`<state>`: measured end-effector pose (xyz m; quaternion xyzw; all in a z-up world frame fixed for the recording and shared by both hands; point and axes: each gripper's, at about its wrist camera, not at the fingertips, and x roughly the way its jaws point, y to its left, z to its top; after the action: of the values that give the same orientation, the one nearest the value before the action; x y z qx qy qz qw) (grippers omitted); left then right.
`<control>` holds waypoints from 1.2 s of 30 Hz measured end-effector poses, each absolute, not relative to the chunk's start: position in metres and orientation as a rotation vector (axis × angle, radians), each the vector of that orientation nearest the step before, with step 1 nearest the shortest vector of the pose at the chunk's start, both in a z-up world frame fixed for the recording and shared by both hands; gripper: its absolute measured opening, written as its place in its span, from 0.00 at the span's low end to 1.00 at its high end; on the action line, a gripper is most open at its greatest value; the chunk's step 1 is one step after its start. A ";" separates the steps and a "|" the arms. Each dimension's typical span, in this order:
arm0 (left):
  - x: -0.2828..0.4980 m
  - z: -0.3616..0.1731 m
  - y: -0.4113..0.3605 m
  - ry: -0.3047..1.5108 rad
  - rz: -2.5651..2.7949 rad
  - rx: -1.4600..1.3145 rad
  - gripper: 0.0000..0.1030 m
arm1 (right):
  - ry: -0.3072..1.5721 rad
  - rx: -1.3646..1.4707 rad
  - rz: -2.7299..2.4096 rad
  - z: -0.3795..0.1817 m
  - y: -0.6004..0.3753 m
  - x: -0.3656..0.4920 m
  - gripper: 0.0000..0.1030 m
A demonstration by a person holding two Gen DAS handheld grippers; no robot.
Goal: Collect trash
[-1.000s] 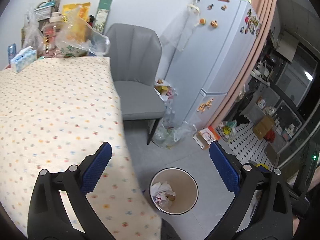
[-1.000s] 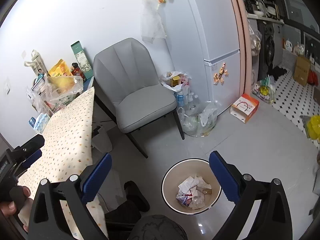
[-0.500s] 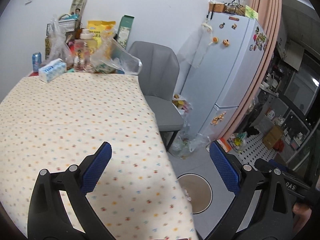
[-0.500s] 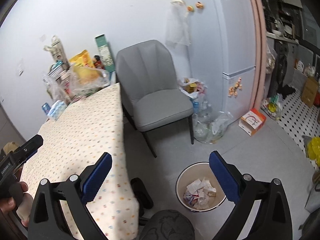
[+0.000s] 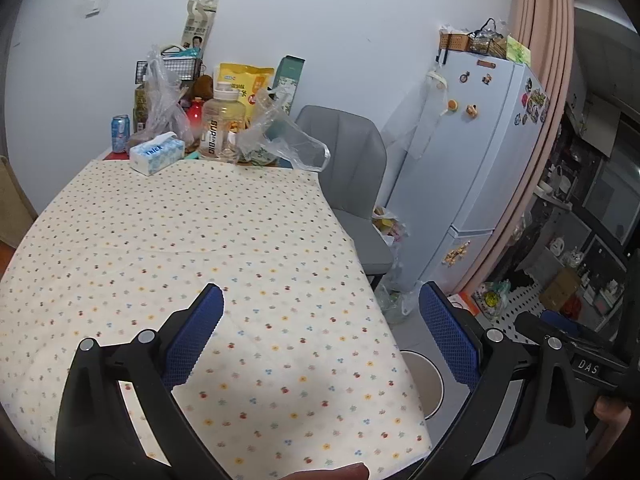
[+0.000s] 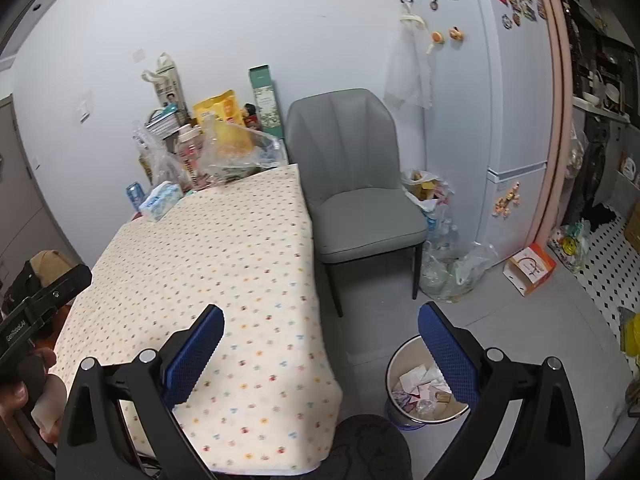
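Observation:
A round beige trash bin (image 6: 416, 390) stands on the floor right of the table, holding crumpled paper and wrappers (image 6: 418, 386); its rim also shows in the left wrist view (image 5: 430, 384). The table (image 5: 180, 248) has a dotted cream cloth. My left gripper (image 5: 320, 320) is open and empty above the table's near right part. My right gripper (image 6: 320, 332) is open and empty above the table's right edge and the bin. I see no loose trash on the cloth.
At the table's far end stand a tissue box (image 5: 157, 153), a can (image 5: 120, 133), a large bottle (image 5: 222, 126), plastic bags (image 5: 288, 140) and snack packs. A grey chair (image 6: 360, 192), a white fridge (image 6: 500, 100), floor bags (image 6: 452, 264) and an orange box (image 6: 530, 268) are right.
Both grippers have risen and swung left from over the bin toward the table. The tabletop now fills more of both views. Both stay open.

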<state>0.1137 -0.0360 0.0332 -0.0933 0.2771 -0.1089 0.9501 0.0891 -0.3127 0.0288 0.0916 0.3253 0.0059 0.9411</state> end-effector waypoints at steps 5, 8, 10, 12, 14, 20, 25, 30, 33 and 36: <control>0.099 0.042 -0.022 0.554 -0.196 -0.188 0.94 | 0.661 0.173 0.050 0.037 -0.297 0.081 0.92; 0.091 0.047 -0.014 0.547 -0.180 -0.182 0.94 | 0.675 0.204 0.106 0.041 -0.291 0.077 0.92; 0.086 0.051 -0.010 0.547 -0.170 -0.176 0.94 | 0.677 0.224 0.141 0.045 -0.288 0.072 0.92; 0.080 0.055 -0.007 0.543 -0.158 -0.171 0.94 | 0.669 0.217 0.157 0.051 -0.283 0.069 0.92; 0.077 0.059 -0.005 0.537 -0.155 -0.170 0.94 | 0.656 0.211 0.167 0.055 -0.278 0.065 0.92; 0.069 0.066 -0.001 0.518 -0.150 -0.168 0.94 | 0.646 0.191 0.166 0.058 -0.272 0.062 0.92; 0.068 0.067 -0.002 0.517 -0.152 -0.166 0.94 | 0.648 0.189 0.158 0.056 -0.275 0.062 0.92; 0.072 0.067 -0.008 0.526 -0.159 -0.159 0.94 | 0.648 0.199 0.143 0.055 -0.283 0.065 0.92; 0.074 0.065 -0.011 0.532 -0.160 -0.160 0.94 | 0.649 0.202 0.141 0.053 -0.286 0.066 0.92; 0.076 0.064 -0.013 0.539 -0.164 -0.160 0.94 | 0.652 0.206 0.140 0.051 -0.287 0.067 0.92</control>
<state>0.0765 -0.0127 0.0639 -0.0791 0.2659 -0.0807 0.9574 0.0668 -0.2874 0.0511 0.1010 0.3196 0.0685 0.9397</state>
